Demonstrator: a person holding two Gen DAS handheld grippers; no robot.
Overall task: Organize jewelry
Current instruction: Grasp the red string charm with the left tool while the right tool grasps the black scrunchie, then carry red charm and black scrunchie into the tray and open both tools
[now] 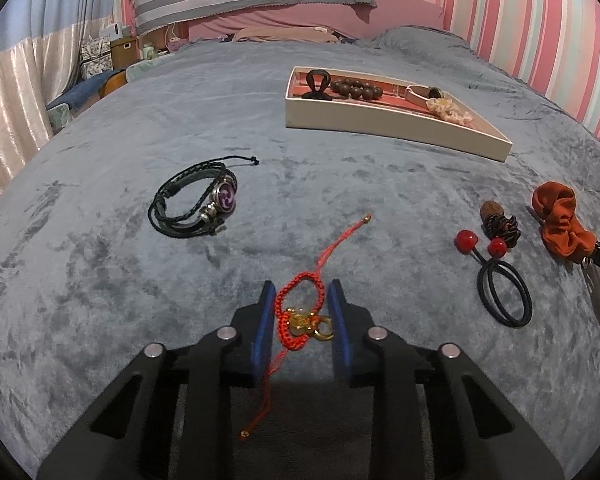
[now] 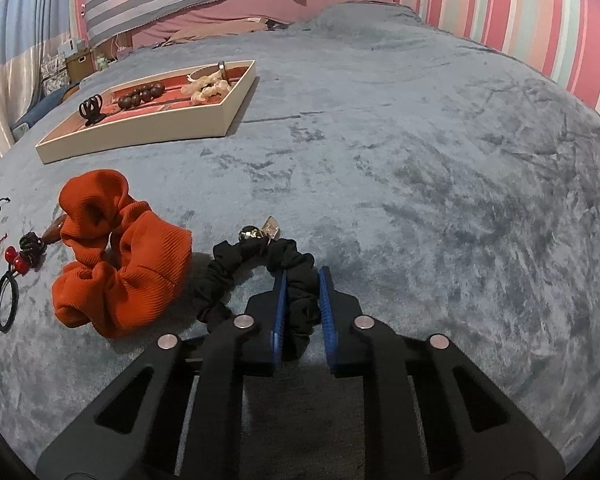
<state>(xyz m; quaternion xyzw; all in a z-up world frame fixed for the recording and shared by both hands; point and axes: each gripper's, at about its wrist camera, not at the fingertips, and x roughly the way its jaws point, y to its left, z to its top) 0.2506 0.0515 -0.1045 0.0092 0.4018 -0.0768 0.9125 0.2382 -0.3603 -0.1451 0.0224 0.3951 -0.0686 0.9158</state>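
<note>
My left gripper (image 1: 301, 286) is low over the grey bed blanket, and its blue pads press both sides of a red braided bracelet (image 1: 300, 320) with a gold charm. The bracelet's thin red cords trail ahead of and behind the fingers. My right gripper (image 2: 303, 272) is shut on a black scrunchie (image 2: 222, 268) that carries a small metal charm; the rest of its loop lies on the blanket to the left. A cream tray (image 1: 380, 118) (image 2: 140, 136) with a red lining sits farther back, holding a dark claw clip, wooden beads and a cream scrunchie.
On the blanket lie a black braided bracelet (image 1: 196, 200) with a purple disc, an orange scrunchie (image 1: 560, 224) (image 2: 116, 256), a black hair tie (image 1: 504, 296) with red beads and a brown knotted tie (image 1: 500, 220). Pillows and a striped wall bound the bed.
</note>
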